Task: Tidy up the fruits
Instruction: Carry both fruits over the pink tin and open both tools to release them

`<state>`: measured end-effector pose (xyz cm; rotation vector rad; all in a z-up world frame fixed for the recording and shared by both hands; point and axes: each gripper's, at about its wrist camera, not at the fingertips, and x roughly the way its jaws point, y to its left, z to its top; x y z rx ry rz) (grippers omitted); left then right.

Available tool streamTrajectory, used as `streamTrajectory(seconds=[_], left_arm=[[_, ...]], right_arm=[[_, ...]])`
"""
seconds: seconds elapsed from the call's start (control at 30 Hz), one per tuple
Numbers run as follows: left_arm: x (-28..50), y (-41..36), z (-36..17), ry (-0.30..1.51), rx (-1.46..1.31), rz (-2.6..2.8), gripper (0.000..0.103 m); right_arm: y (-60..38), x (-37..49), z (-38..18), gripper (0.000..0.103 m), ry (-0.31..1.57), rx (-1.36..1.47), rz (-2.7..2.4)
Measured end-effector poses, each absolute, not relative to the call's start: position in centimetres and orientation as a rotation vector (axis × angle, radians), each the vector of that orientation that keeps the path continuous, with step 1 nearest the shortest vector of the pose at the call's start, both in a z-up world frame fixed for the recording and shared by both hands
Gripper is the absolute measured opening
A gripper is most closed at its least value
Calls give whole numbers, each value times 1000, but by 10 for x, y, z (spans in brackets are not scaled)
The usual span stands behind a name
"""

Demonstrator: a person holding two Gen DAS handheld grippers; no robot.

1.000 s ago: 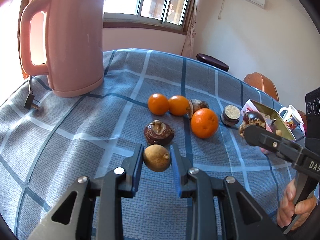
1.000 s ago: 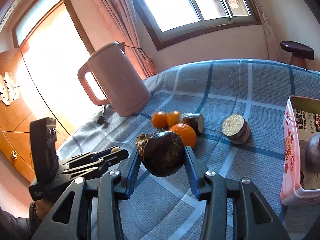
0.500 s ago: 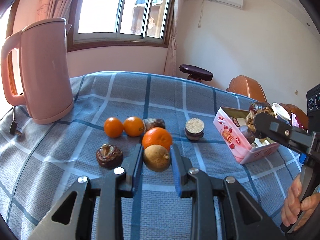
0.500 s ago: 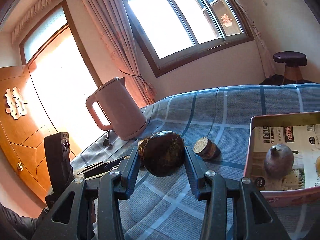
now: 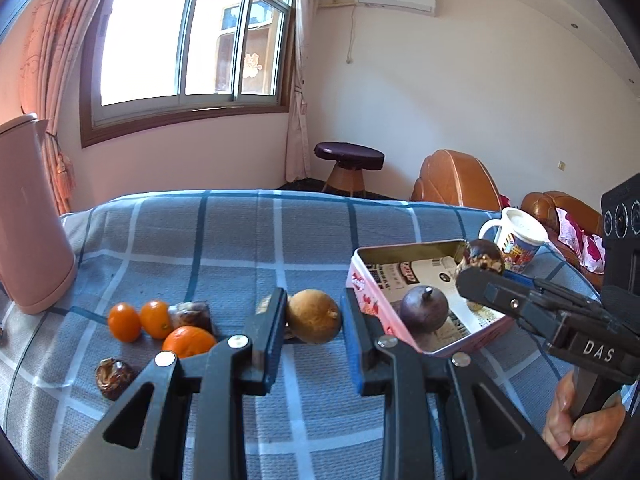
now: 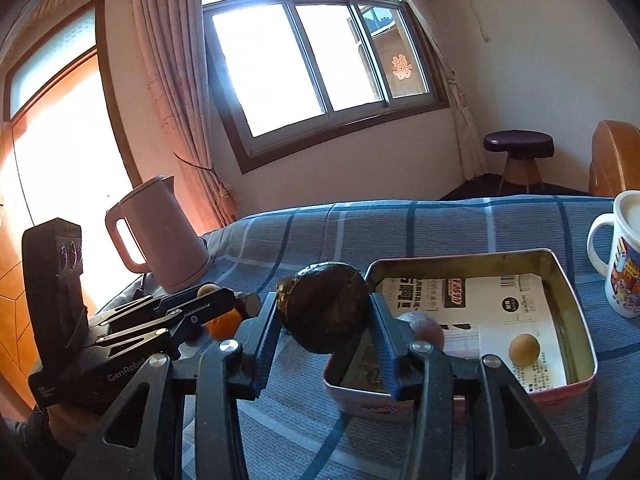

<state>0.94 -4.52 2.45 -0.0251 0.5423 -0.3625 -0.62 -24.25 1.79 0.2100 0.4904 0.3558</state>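
My left gripper (image 5: pixel 312 316) is shut on a round tan fruit (image 5: pixel 314 316), held above the checked cloth just left of the pink tin box (image 5: pixel 408 247). A dark purple fruit (image 5: pixel 424 310) lies in the tin. My right gripper (image 6: pixel 324 312) is shut on a large dark brown fruit (image 6: pixel 324 306) over the tin's (image 6: pixel 560 264) near-left corner. A small tan fruit (image 6: pixel 524 348) lies inside the tin. Three oranges (image 5: pixel 125 322) (image 5: pixel 157 319) (image 5: pixel 188 340) and a dark brown fruit (image 5: pixel 114 376) rest on the cloth to the left.
A pink kettle (image 5: pixel 32 220) stands at the far left of the table. A printed white mug (image 6: pixel 624 256) stands right of the tin. A dark cut piece (image 5: pixel 192 314) sits by the oranges. A stool (image 5: pixel 348 156) and chairs stand beyond the table.
Both grippers have swung right and risen a little with their fruits. The tin has come close in both views; the kettle and oranges have slid off to the left.
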Motion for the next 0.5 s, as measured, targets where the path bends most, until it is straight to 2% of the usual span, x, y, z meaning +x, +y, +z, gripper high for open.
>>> streamTrajectory(seconds=[0.5], left_arm=[[37, -145, 20, 529, 28, -489, 29]], right_arm=[[-325, 4, 8, 46, 505, 175, 82]])
